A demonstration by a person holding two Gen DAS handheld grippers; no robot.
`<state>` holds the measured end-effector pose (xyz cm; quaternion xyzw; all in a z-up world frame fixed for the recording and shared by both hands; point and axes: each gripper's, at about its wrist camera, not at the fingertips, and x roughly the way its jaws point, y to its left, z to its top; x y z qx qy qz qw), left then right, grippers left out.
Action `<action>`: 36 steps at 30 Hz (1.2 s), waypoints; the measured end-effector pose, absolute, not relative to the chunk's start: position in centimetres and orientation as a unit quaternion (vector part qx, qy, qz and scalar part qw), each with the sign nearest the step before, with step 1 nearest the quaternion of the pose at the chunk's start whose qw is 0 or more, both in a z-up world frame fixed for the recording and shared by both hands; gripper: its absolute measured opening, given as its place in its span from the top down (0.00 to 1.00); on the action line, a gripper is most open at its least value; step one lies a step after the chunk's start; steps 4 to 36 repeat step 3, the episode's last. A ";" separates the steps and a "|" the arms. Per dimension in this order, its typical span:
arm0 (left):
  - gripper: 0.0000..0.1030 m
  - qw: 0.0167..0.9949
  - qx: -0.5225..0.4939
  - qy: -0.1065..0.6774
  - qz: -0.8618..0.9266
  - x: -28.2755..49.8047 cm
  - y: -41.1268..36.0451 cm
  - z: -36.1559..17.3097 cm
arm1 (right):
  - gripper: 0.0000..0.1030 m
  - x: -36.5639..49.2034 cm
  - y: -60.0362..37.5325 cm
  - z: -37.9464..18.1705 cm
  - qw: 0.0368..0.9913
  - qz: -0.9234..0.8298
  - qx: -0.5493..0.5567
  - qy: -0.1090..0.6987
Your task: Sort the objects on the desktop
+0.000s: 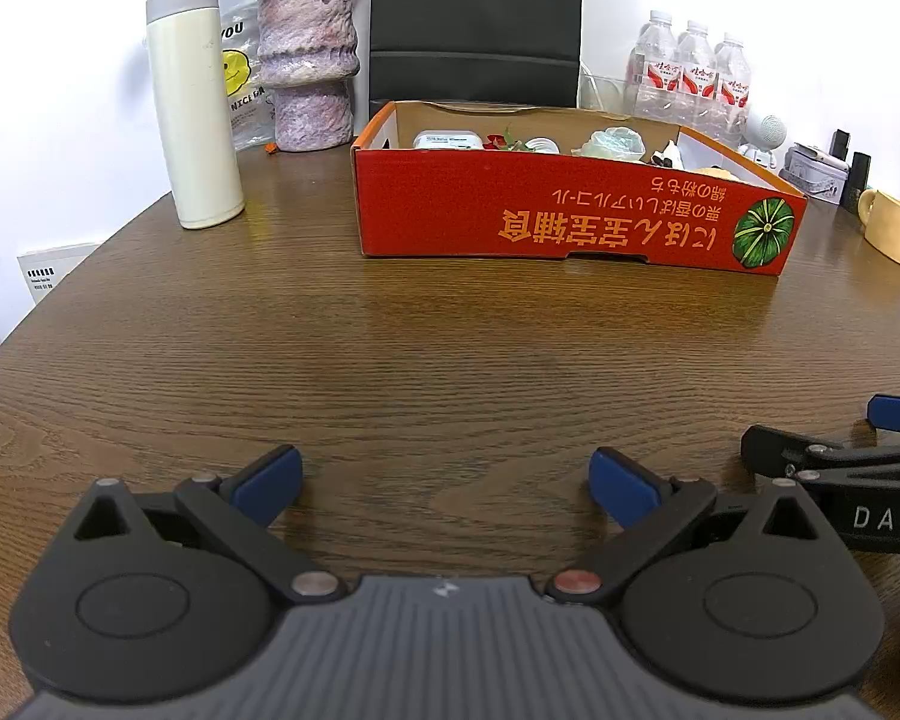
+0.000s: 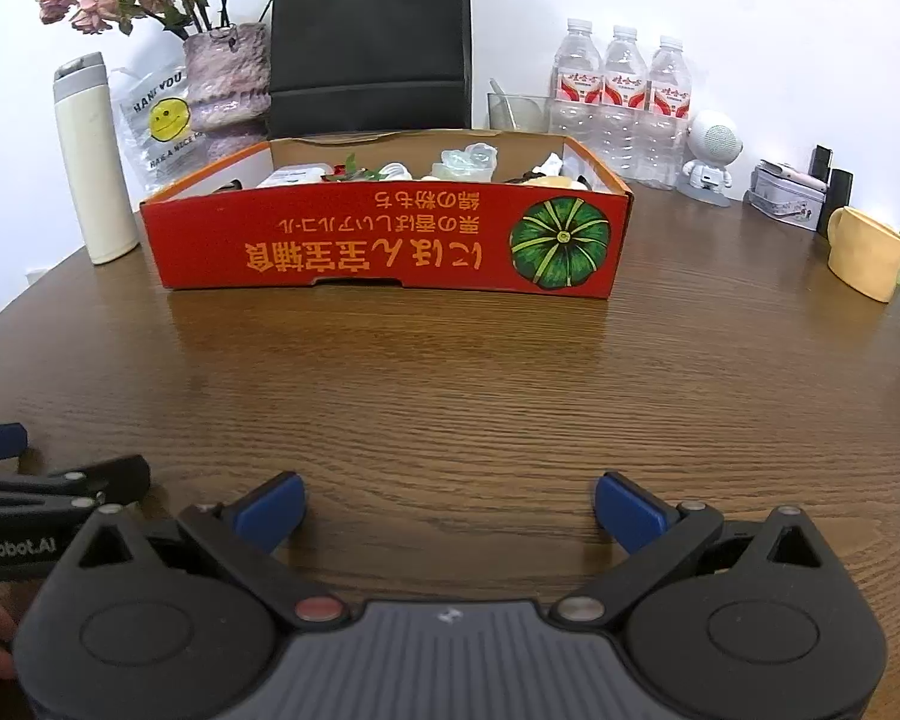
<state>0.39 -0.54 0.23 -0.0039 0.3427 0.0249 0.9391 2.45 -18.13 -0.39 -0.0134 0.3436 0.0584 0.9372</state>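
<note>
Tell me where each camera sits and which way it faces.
Left wrist: on the left hand-held gripper, low over the wooden table, facing the red cardboard box; its open fingers show.
Right wrist: on the right hand-held gripper, same heading; open fingers, left gripper's edge.
Shared: box, cream thermos, water bottles.

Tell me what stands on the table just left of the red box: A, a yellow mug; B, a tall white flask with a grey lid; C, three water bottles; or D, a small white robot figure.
B: the tall white flask stands upright left of the red box, while the yellow mug, water bottles and robot figure are all to the box's right.
</note>
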 end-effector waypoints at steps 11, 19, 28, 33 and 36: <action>0.00 0.939 -0.004 0.343 0.025 0.4 -0.6 0.2 | 0.00 2.5 -18.1 -0.4 0.937 0.061 -0.014 0.344; 0.00 0.939 -0.004 0.343 0.025 0.4 -0.6 0.2 | 0.00 2.5 -18.1 -0.4 0.937 0.061 -0.014 0.344; 0.00 0.939 -0.004 0.343 0.025 0.4 -0.6 0.2 | 0.00 2.5 -18.1 -0.4 0.937 0.061 -0.014 0.344; 0.00 0.939 -0.004 0.343 0.025 0.4 -0.6 0.2 | 0.00 2.5 -18.1 -0.4 0.937 0.061 -0.014 0.344; 0.00 0.939 -0.004 0.343 0.025 0.4 -0.6 0.2 | 0.00 2.5 -18.1 -0.4 0.937 0.061 -0.014 0.344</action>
